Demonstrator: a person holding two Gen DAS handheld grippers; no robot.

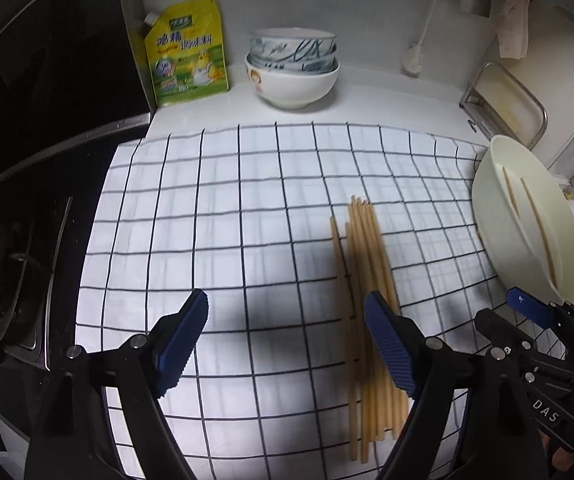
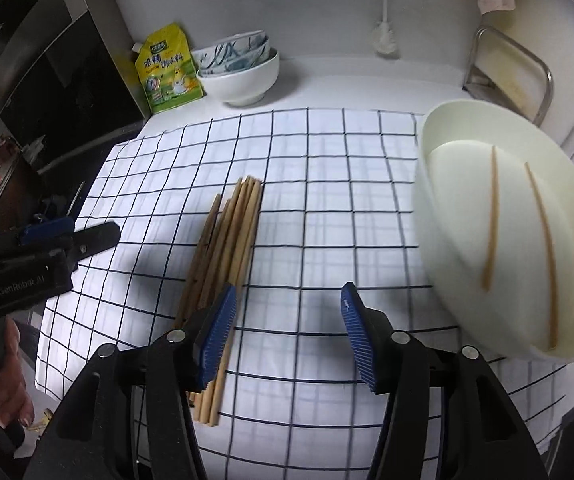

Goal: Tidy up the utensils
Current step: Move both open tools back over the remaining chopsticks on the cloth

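**Chopsticks waiting beside the tub, both claws empty**

The chopsticks (image 2: 223, 256) lie bundled on the checked cloth (image 1: 215, 208), well left of the cream tub (image 2: 503, 236), where two sticks (image 2: 491, 220) already rest. The likely trouble is in the pick: the bundle is loose and one stick sits slightly apart on its far side from the tub, so a pinch could roll the round sticks, scatter them, or lift several at once. A careless reach could also snag the cloth and shift the tub.

The right gripper (image 2: 289, 334) is spread wide and empty, between bundle and tub, its left pad over the bundle's near end; contact is unclear. The left gripper (image 1: 287, 338) is also wide open, holding nothing.
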